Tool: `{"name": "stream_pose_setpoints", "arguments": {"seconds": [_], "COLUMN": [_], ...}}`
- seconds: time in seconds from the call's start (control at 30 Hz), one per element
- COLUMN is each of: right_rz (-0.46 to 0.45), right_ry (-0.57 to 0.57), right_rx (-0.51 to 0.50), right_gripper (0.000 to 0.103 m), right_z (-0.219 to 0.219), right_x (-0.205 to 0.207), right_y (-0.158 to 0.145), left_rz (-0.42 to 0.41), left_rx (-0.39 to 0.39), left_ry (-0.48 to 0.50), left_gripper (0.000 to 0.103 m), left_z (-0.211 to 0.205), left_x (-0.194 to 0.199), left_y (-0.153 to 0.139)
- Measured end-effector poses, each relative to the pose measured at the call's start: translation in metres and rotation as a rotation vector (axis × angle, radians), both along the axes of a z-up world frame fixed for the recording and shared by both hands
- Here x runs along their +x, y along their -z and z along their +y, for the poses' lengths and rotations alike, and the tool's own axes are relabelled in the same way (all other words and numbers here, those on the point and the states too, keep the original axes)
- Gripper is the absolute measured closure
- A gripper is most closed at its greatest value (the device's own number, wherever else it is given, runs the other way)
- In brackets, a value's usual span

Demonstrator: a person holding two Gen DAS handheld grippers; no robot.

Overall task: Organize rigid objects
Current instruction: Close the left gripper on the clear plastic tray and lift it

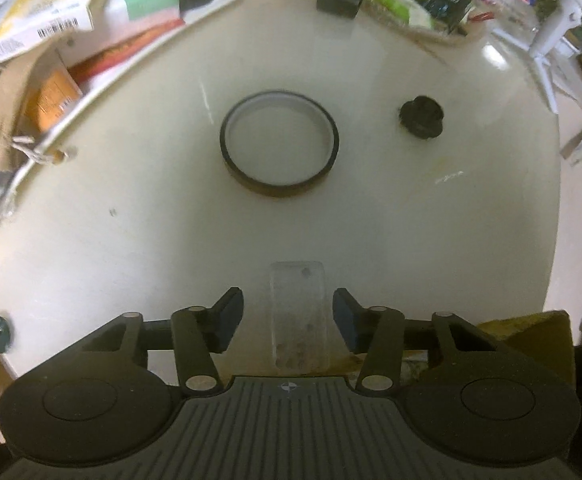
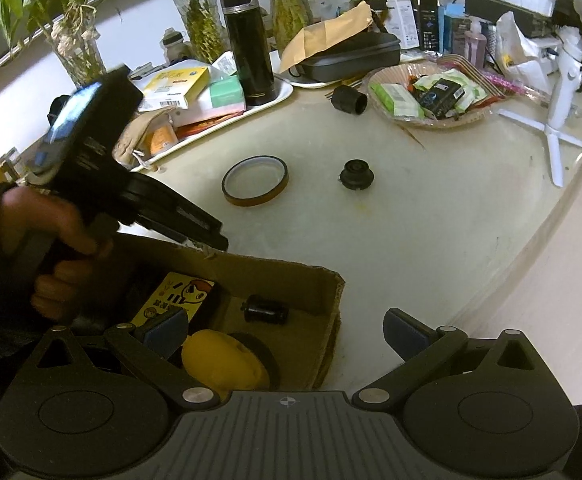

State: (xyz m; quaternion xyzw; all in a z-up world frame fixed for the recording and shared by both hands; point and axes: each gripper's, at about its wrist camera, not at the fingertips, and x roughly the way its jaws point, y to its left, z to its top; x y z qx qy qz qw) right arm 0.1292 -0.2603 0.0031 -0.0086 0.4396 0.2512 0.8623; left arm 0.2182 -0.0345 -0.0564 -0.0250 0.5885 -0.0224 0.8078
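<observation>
A small clear plastic rectangular block (image 1: 299,316) lay flat on the cream table (image 1: 131,220) near its near edge, and my left gripper (image 1: 288,316) hung over it pointing steeply down, its blue pads (image 1: 227,320) standing apart on either side of the block with a gap on each flank, not yet pressing it. Farther out on the table lay a flat ring of dark tape (image 1: 279,142), and to its right, well apart, a small black ribbed knob (image 1: 422,117). My right gripper (image 2: 287,334) hovered with jaws wide apart and nothing between them, above the near end of an open brown cardboard box (image 2: 311,276) that already held a yellow rounded object (image 2: 221,362), a small black cylinder (image 2: 266,310) and a yellow printed pack (image 2: 179,296). I judged the step in hand to be the pick of the clear block. The next move called for settling the pads squarely on its long sides, closing firmly since the plastic looked slippery, then carrying it to the box.
</observation>
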Motion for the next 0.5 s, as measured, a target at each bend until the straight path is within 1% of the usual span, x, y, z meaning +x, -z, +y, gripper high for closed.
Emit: {"name": "stream_pose_setpoints", "arguments": {"seconds": [0.1, 0.27, 0.43, 0.5], "right_rz": [0.004, 0.004, 0.003, 0.004], "right_ry": [0.004, 0.005, 0.006, 0.007], "right_rx": [0.005, 0.007, 0.006, 0.007], "right_gripper": [0.000, 0.000, 0.000, 0.000], "right_z": [-0.0009, -0.0010, -0.0004, -0.0006], "right_x": [0.0009, 0.0005, 0.0000, 0.0000], "right_y": [0.0006, 0.0006, 0.0004, 0.0005], "left_rz": [0.005, -0.002, -0.016, -0.022], "left_rx": [-0.004, 0.037, 0.008, 0.019], "left_ry": [-0.001, 0.003, -0.026, -0.016], "left_gripper": [0.059, 0.069, 0.070, 0.070], "left_z": [-0.0031, -0.0064, -0.0002, -0.0039], "left_x": [0.0022, 0.0012, -0.0021, -0.0001], "left_y": [0.0031, 0.0024, 0.0023, 0.0032]}}
